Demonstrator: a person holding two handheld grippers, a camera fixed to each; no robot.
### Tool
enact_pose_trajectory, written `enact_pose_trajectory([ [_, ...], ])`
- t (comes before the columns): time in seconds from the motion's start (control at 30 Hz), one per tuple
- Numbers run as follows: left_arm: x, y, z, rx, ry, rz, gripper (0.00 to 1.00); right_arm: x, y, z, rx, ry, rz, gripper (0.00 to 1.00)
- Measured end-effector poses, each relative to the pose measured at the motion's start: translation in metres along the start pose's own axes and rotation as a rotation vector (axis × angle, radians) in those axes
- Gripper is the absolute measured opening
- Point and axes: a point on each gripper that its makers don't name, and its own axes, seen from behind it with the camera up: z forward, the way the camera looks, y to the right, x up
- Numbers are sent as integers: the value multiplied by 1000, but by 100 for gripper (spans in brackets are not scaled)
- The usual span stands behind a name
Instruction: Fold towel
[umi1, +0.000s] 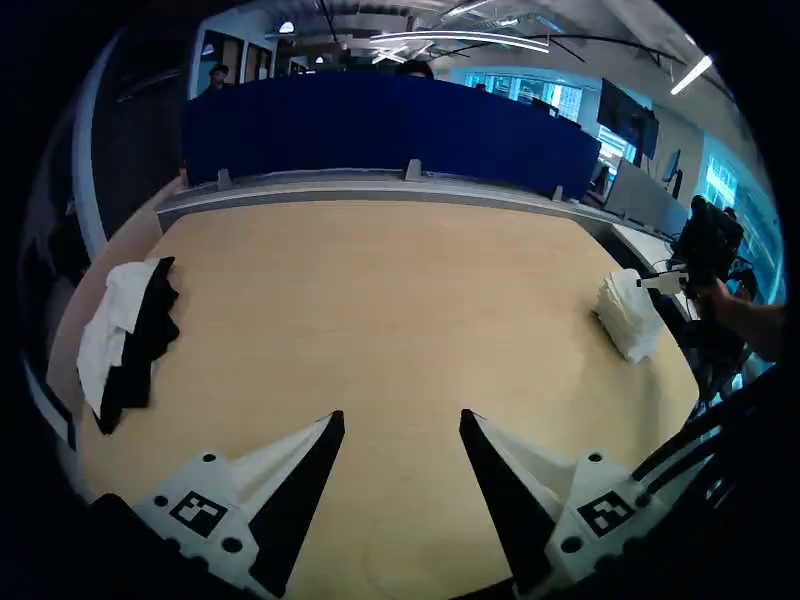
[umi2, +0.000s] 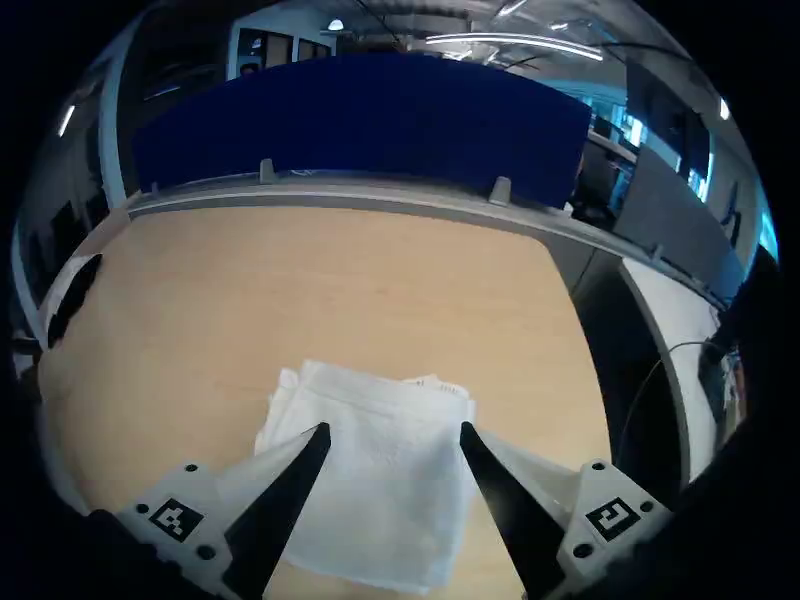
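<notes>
A folded white towel lies flat on the wooden table, right beneath my right gripper, whose fingers stand open over it without pressing on it. In the left gripper view the same folded towel sits at the table's far right edge, with the right gripper and a hand beside it. My left gripper hangs open above the bare wooden table with nothing between its fingers.
A pile of white and black cloth lies at the table's left edge, seen also as a dark cloth in the right gripper view. A blue partition runs along the table's back. Desks and cables stand to the right.
</notes>
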Motion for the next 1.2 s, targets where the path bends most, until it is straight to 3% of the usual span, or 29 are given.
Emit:
enact_pose_trajectory([
  [0.6,-6,-8,-2,23,-3,-13,85,-9,-2,35,15,-61,-3,100],
  [0.97,-5,-7,-2,24,-2,-15,85,-6,-2,31,15,-53,-4,100],
  [1.2,-2,-8,-3,26,3,-19,85,0,-5,13,10,-16,-8,100],
])
